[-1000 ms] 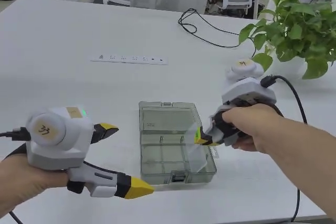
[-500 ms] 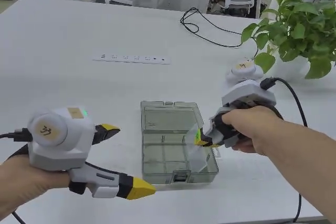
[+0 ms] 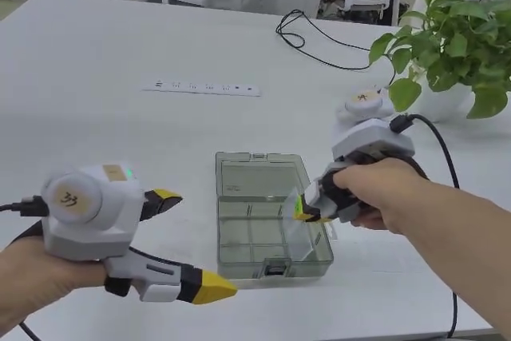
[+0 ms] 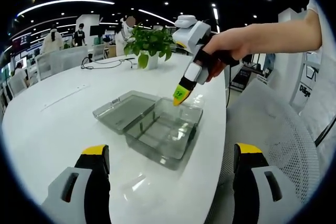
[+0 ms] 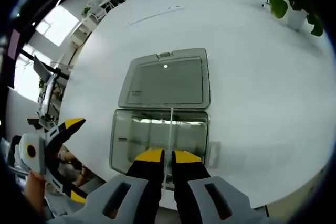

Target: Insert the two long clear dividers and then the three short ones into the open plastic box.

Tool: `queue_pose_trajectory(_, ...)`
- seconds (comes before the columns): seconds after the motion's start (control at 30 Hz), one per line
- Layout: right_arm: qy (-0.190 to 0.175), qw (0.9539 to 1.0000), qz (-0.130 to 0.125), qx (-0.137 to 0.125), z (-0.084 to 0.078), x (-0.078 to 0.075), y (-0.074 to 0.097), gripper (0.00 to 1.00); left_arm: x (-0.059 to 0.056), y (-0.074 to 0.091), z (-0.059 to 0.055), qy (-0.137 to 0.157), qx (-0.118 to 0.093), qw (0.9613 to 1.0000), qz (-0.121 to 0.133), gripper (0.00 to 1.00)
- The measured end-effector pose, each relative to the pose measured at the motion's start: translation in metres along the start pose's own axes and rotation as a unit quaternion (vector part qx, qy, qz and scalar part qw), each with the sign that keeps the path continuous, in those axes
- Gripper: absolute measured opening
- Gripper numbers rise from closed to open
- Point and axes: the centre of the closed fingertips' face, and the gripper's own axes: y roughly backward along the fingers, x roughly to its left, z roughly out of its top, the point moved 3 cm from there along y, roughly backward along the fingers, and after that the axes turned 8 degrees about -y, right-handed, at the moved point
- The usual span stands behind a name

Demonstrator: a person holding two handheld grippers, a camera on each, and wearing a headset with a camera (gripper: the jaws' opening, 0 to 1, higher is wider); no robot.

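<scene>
Two tools show in the head view: the right tool point(image 3: 303, 212) is clamped on a clear divider point(image 3: 299, 235) over the right part of the open plastic box point(image 3: 239, 266), which sits on the white counter point(image 3: 120, 133) with its lid point(image 3: 259, 175) flat behind; the left tool point(image 3: 192, 241) hovers left of the box, jaws spread wide and holding nothing. I judge the step to be seating this divider; it goes best if the sheet is held upright, both ends meet their wall slots together, and the push is straight down; the free tool could steady the light box. Faint lines cross the tray, but how many dividers already stand there is hard to make out.

In the left gripper view the left tool point(image 4: 170, 149) gapes at the bottom; the right tool point(image 4: 180, 96) dips its yellow tip over the box point(image 4: 152, 129); the divider is too faint to trace.

In the right gripper view the right tool point(image 5: 163, 156) pinches the divider point(image 5: 171, 121), seen edge-on as a thin line across the box point(image 5: 123, 140); whether it sits in slots, and whether it is long or short, I cannot tell; the left tool point(image 5: 73, 160) stands open at the left.
</scene>
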Motion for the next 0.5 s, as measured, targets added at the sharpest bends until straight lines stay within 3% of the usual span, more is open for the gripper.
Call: queue_pose_trajectory(0.5,0.018,0.9998,0.008,0.004,-0.0043,0.0062,-0.0091,0.09,0.0010,0.0006,0.0006,0.002,0.002,1.0000,0.003,1.00)
